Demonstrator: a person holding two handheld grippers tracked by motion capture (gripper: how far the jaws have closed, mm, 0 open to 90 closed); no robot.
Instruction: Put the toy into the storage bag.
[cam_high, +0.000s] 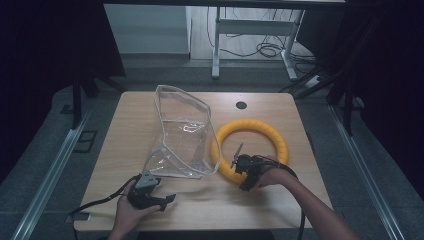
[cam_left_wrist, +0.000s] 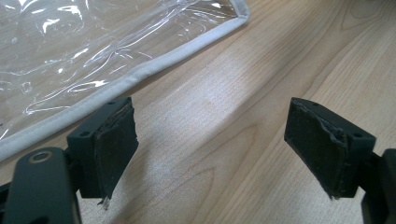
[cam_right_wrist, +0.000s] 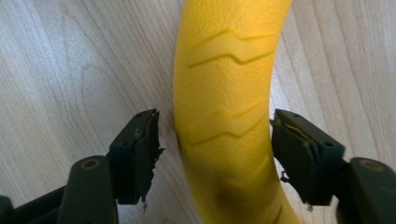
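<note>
One yellow ring (cam_high: 250, 149) lies flat on the table (cam_high: 125, 130) beside the bag (cam_high: 184, 135); right gripper (cam_right_wrist: 215, 154) half-open astride its near rim, not yet pinching; looks light, stiff, grippy.

Dim room; sides of the high view fall to near black, only the table (cam_high: 125, 150) and the floor behind it lit, softly, from above. Faint shadows under my hands. White glare streaks on the clear plastic bag (cam_left_wrist: 70, 46), sharpest from my left gripper. Yellow ring (cam_right_wrist: 224, 116) bright, its near end shaded. My pads (cam_right_wrist: 140, 154) slightly soft; wood grain crisp. High view grainy.
</note>
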